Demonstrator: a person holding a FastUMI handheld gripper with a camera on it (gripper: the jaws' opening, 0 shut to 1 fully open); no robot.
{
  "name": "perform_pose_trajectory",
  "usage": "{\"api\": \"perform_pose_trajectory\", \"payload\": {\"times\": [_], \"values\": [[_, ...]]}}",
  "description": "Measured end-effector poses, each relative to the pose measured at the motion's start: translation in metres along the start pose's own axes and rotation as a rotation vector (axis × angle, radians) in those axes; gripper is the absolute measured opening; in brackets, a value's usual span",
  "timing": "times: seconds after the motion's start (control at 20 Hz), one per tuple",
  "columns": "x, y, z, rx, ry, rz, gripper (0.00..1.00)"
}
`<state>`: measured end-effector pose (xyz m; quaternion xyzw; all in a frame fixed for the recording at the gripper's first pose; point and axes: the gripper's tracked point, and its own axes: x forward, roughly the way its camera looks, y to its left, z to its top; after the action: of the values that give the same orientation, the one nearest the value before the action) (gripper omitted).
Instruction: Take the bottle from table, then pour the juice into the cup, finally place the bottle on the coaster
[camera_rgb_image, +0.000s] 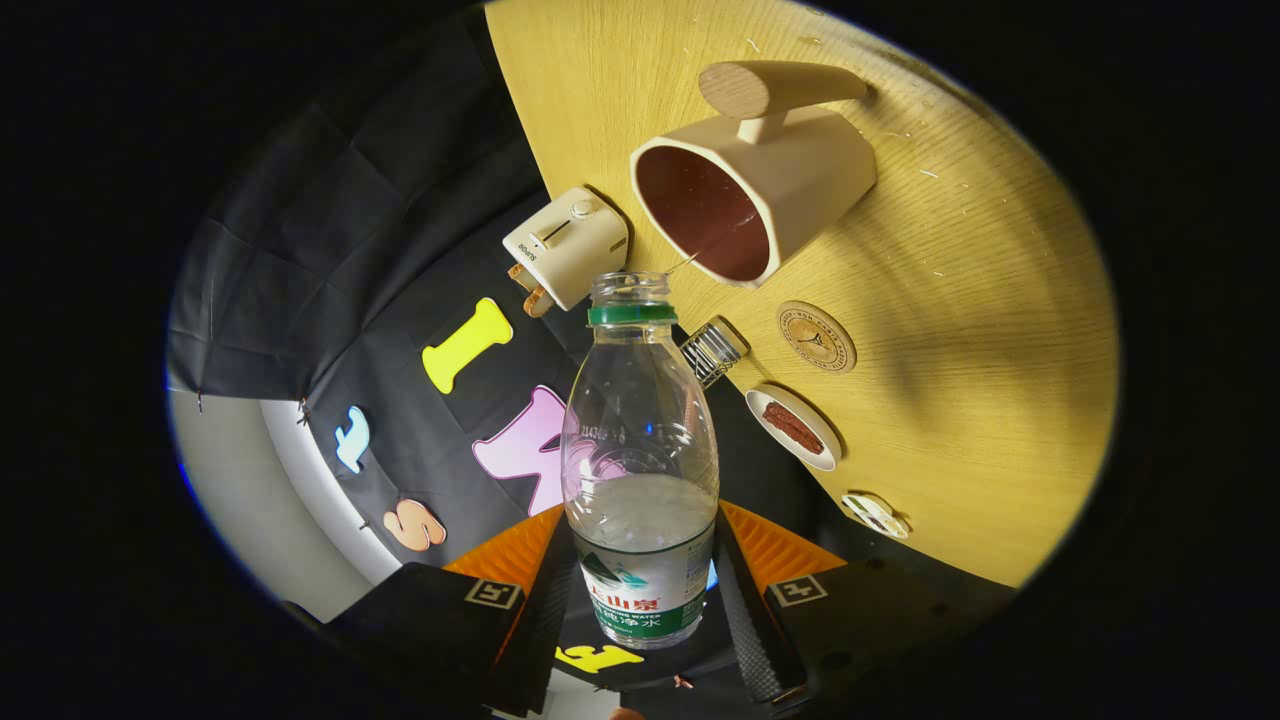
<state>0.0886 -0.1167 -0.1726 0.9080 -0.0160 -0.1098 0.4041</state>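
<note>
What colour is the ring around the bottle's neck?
Green, in the gripper view: the ring sits just below the open mouth of the bottle, which the gripper holds.

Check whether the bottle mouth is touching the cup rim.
Apart. The gripper view shows bare table between the bottle mouth and the cup rim, bridged by a thin stream.

I see a light wooden table (960, 330) with fine grain under warm overhead light, scattered with pale flecks. Beyond the table's far edge hangs the booth's creased black cloth wall (330, 230); past the cloth, a pale grey floor (240, 500).
</note>
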Motion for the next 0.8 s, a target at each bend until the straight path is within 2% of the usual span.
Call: {"api": "perform_pose_trajectory", "payload": {"times": [0.4,0.6,0.8], "values": [[-0.008,0.006,-0.005,0.001,0.020,-0.003,0.74],[-0.013,0.008,-0.009,-0.095,0.036,0.008,0.74],[-0.011,0.010,-0.019,-0.264,0.065,0.027,0.74]]}}
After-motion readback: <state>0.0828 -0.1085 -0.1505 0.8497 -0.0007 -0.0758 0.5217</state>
